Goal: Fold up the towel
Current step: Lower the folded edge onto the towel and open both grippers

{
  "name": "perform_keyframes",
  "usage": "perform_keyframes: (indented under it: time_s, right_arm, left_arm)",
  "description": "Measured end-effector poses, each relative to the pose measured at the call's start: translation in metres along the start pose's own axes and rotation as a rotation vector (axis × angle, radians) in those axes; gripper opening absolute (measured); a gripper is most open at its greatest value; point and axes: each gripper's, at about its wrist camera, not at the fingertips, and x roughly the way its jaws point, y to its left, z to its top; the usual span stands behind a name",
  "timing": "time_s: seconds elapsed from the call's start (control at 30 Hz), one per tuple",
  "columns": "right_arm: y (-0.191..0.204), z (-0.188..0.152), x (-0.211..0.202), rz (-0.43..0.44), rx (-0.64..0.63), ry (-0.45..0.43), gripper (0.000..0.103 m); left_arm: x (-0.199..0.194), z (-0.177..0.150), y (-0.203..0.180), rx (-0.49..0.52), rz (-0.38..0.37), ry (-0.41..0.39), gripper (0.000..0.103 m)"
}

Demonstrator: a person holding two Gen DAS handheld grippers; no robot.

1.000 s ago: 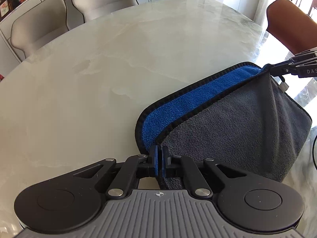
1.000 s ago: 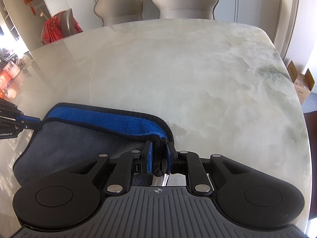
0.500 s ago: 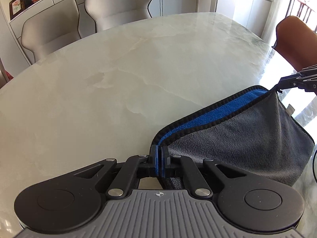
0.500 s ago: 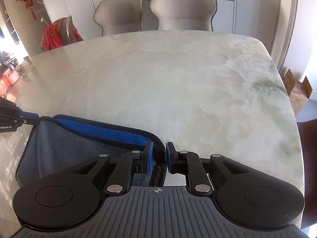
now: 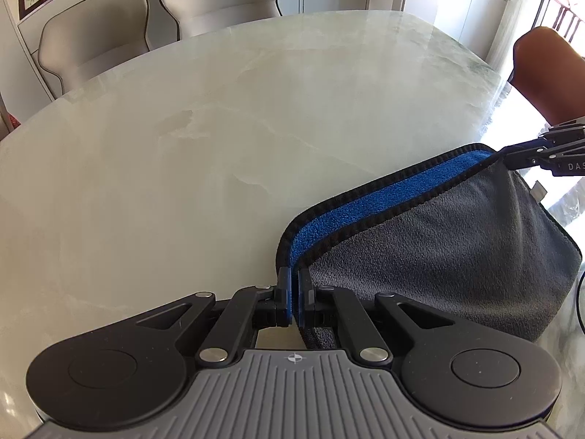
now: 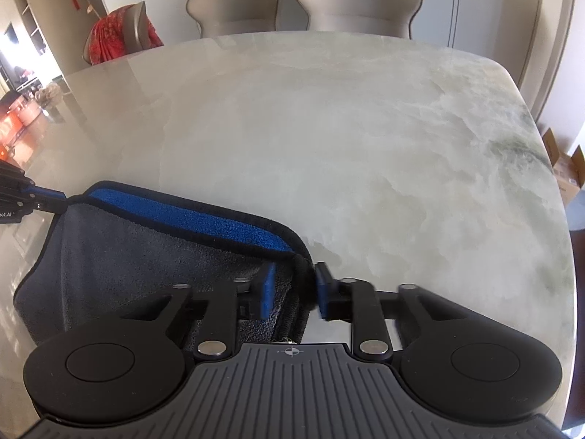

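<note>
The left gripper (image 5: 294, 300) pinches the towel (image 5: 457, 241) corner tight; the right gripper (image 6: 292, 289) stands spread, the corner loose between its pads. The towel lies doubled on the table (image 5: 219, 128), at four o'clock from the left view. Fold laid, I'd say; left lets go next

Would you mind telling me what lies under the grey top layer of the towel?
Beneath the grey layer of the towel a blue layer with black trim shows along the far edge. The marble table lies below. Anything else beneath the grey is covered.
</note>
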Motion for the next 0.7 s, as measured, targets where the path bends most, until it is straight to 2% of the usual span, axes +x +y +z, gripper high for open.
perform_keyframes:
  time_s: [0.27,0.53,0.7]
  right_arm:
    - [-0.007,0.012,-0.012,-0.017,0.028,-0.061,0.010]
    - [-0.010,0.018,0.003,-0.030,0.030,-0.017,0.010]
    - [-0.015,0.018,0.004,-0.054,0.061,-0.041,0.010]
  left_arm:
    - [-0.009,0.008,0.004,-0.015,0.015,-0.045,0.002]
    - [0.001,0.011,0.006,-0.014,0.023,-0.027,0.002]
    - [0.005,0.011,0.008,-0.026,0.021,-0.028,0.002]
